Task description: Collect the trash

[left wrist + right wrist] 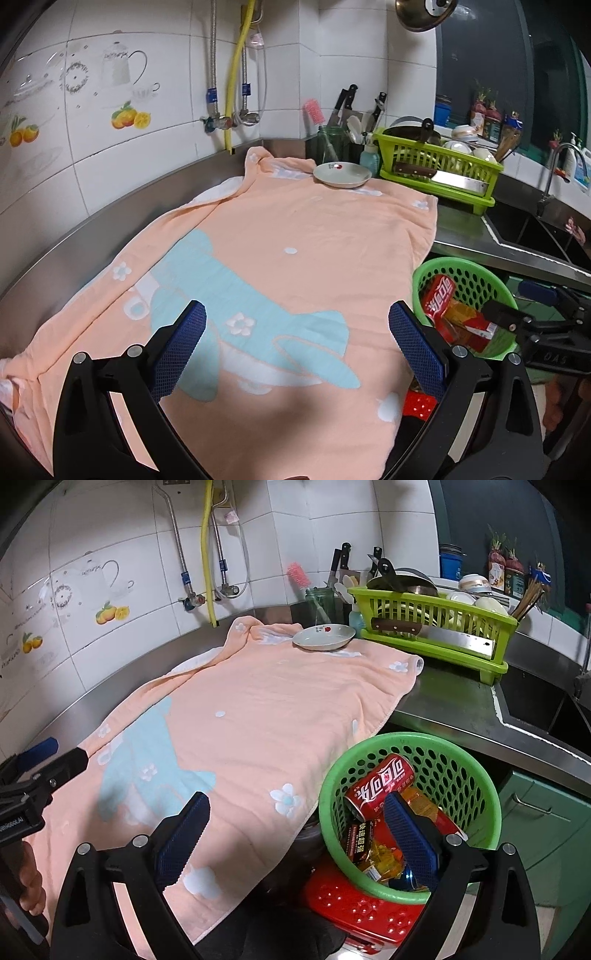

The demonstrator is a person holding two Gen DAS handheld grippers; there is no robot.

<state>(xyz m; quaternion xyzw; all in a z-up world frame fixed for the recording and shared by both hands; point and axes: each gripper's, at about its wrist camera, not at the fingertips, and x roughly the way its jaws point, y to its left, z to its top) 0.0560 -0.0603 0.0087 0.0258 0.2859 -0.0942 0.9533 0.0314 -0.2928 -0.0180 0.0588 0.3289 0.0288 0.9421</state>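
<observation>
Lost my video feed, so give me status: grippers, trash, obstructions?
Left gripper open, empty. Right gripper open, empty. Red can and wrappers in green basket. Towel bare except plate.

The left gripper hangs with its two blue-padded fingers spread wide and nothing between them, angled down and forward. The right gripper is likewise wide apart and empty, tilted downward to the right of the left one. Each shows in the other's view: the left tool at the left edge of the right wrist view, the right at the right edge of the left view. A hand grips the left tool's handle (only a few fingers are visible)
</observation>
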